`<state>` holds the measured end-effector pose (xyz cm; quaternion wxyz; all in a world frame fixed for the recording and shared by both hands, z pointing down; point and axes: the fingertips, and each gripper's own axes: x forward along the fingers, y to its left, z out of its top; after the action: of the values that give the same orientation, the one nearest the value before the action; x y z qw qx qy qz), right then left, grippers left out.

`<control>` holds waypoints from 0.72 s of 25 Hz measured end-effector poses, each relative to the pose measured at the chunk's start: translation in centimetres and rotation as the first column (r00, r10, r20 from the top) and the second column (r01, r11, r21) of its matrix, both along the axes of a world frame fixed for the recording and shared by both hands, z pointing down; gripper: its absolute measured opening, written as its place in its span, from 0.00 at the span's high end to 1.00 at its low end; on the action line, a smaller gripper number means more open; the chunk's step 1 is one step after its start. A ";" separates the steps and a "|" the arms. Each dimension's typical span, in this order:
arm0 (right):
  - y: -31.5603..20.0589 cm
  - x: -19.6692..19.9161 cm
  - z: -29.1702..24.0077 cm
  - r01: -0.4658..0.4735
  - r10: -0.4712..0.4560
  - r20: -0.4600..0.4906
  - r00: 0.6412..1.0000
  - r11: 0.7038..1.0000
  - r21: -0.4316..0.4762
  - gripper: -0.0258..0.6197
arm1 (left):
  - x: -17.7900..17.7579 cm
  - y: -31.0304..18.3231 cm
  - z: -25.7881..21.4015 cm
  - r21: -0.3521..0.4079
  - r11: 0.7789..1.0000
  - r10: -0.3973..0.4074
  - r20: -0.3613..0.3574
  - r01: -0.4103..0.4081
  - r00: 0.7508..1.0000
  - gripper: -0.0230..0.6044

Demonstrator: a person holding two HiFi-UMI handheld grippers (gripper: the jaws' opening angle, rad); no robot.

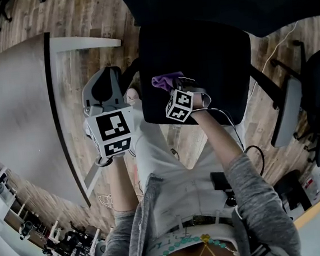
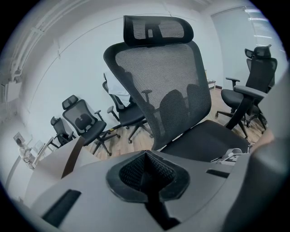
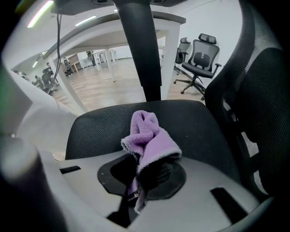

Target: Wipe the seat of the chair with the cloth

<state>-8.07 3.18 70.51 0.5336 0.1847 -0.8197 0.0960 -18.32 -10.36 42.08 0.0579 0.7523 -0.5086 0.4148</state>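
Note:
A black office chair stands in front of me; its seat point(image 1: 199, 64) point(image 3: 108, 124) is dark fabric, its mesh back point(image 2: 167, 86) rises behind. My right gripper point(image 1: 173, 87) point(image 3: 140, 174) is shut on a purple cloth point(image 1: 166, 82) point(image 3: 149, 138), which sticks up bunched from the jaws just above the seat's near part. My left gripper point(image 1: 108, 90) point(image 2: 147, 174) hangs to the left of the seat, off the chair, shut with nothing in it. From its view the seat point(image 2: 204, 138) lies ahead and to the right.
A grey table point(image 1: 17, 110) with a dark edge stands at the left, its white leg point(image 1: 84, 43) near the chair. Other black chairs point(image 1: 316, 109) point(image 2: 86, 124) stand around on the wooden floor. A cable point(image 1: 252, 155) trails by my right arm.

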 end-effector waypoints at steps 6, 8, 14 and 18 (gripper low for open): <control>0.1 0.9 0.3 0.007 -0.007 -0.018 1.000 1.000 -0.009 0.89 | -0.1 -0.1 0.0 -0.003 1.000 0.000 -0.009 0.000 1.000 0.96; 0.3 1.3 0.4 0.008 -0.008 -0.024 1.000 1.000 -0.014 0.89 | -0.1 -0.1 0.0 -0.003 1.000 0.000 -0.011 0.000 1.000 0.96; 0.4 2.7 0.5 -0.001 0.000 -0.040 0.999 1.000 -0.025 0.89 | -0.1 -0.1 0.0 -0.003 1.000 0.002 -0.010 -0.002 1.000 0.96; 0.6 3.6 0.6 -0.012 0.011 -0.051 0.999 1.000 -0.028 0.89 | -0.1 -0.1 0.0 -0.001 1.000 0.002 -0.002 -0.002 1.000 0.96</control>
<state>-4.48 3.81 71.16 0.5561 0.1843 -0.8035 0.1059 -18.39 -10.41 42.09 0.0584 0.7532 -0.5074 0.4144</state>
